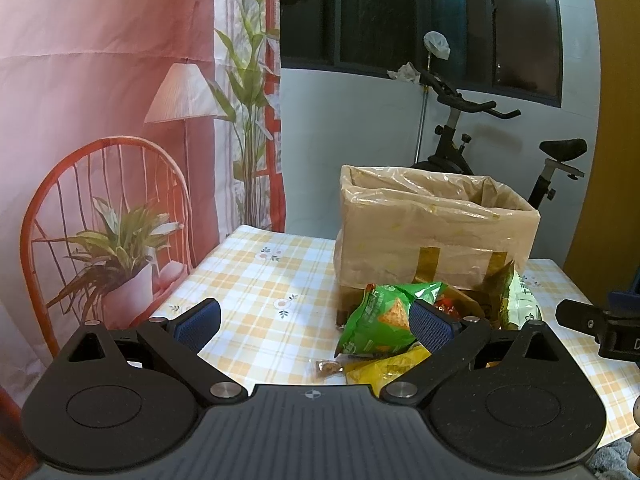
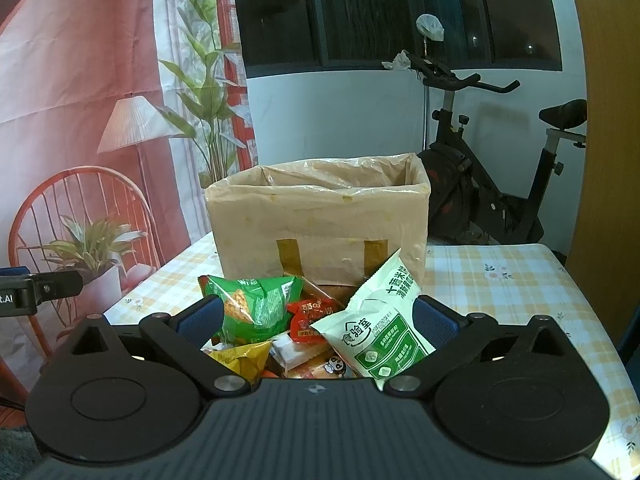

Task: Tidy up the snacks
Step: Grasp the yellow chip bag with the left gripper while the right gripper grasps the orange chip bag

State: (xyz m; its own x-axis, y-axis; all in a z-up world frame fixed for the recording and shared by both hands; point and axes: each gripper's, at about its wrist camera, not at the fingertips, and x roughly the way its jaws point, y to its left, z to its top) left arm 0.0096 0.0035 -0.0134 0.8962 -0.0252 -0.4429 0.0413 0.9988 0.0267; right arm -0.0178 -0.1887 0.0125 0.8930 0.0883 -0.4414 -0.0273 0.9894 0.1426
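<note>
A pile of snack packets lies on the checked tablecloth in front of a plastic-lined cardboard box (image 1: 436,236) (image 2: 320,220). It holds a green chip bag (image 1: 380,320) (image 2: 256,308), a white-and-green bag (image 2: 380,328), a red packet (image 2: 312,314) and a yellow packet (image 1: 384,368) (image 2: 240,356). My left gripper (image 1: 316,322) is open, left of the pile, its right pad beside the green bag. My right gripper (image 2: 318,320) is open, its pads on either side of the pile with nothing pinched.
The table (image 1: 256,280) (image 2: 500,280) stands against a printed pink backdrop (image 1: 100,120) on the left. An exercise bike (image 1: 480,128) (image 2: 500,184) is behind the box. The other gripper's tip shows at the right edge (image 1: 592,324) and left edge (image 2: 40,288).
</note>
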